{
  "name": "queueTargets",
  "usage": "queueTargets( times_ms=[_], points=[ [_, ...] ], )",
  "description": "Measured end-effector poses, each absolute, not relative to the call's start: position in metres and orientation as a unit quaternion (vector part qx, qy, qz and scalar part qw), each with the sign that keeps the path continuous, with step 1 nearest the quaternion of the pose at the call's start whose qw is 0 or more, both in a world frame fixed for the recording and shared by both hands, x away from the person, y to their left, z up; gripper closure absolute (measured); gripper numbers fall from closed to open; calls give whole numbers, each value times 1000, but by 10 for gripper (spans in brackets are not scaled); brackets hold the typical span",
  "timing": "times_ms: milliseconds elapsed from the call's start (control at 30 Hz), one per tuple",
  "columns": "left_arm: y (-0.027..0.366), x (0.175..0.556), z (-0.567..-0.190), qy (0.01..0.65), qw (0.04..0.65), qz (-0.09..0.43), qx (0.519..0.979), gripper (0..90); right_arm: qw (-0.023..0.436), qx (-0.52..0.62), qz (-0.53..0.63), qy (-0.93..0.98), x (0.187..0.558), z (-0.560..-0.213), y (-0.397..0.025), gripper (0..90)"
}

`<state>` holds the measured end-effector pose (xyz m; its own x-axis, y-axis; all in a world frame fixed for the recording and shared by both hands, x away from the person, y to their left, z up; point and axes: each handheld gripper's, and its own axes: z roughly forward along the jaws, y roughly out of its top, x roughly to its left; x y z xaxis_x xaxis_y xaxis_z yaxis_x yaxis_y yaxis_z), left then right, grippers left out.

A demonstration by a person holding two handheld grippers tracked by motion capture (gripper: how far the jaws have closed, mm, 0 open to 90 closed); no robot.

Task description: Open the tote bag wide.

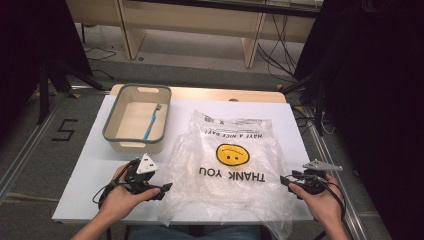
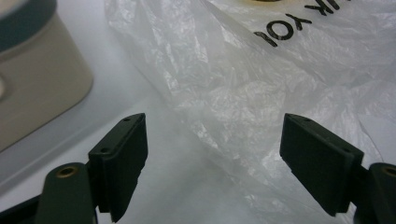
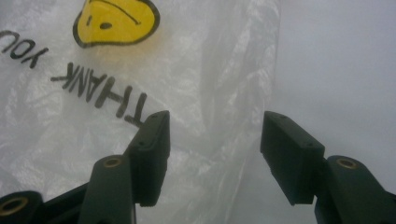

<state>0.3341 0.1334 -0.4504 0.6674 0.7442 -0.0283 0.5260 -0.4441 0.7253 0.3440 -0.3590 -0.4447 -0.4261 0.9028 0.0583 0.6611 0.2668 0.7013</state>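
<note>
The bag (image 1: 227,165) lies flat at the frame's centre, printed "THANK YOU" and "HAVE A NICE DAY" upside down under a yellow smiley, long axis running bottom to top; left gripper (image 1: 165,190) and right gripper (image 1: 286,181) flank it, jaws apart

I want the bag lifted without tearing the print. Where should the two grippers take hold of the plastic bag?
Probably at its two side edges near the person. The plastic bag lies flat and crinkled, so its loose margins offer folds to pinch. The left gripper can come in from the left, the right gripper from the right; both are open and already face those edges, clear of the smiley.
</note>
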Motion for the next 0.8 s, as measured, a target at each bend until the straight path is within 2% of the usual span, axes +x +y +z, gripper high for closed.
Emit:
queueTargets(
  times_ms=[300, 667, 800],
  points=[
    [126, 333, -460, 374, 335, 113, 857, 235, 154, 519, 312, 781, 339, -446, -356, 445],
    [117, 331, -468, 368, 299, 84, 876, 227, 120, 542, 270, 786, 337, -452, -355, 512],
    [114, 331, -472, 365, 285, 78, 883, 258, 109, 548, 250, 791, 337, -457, -353, 544]
  ],
)
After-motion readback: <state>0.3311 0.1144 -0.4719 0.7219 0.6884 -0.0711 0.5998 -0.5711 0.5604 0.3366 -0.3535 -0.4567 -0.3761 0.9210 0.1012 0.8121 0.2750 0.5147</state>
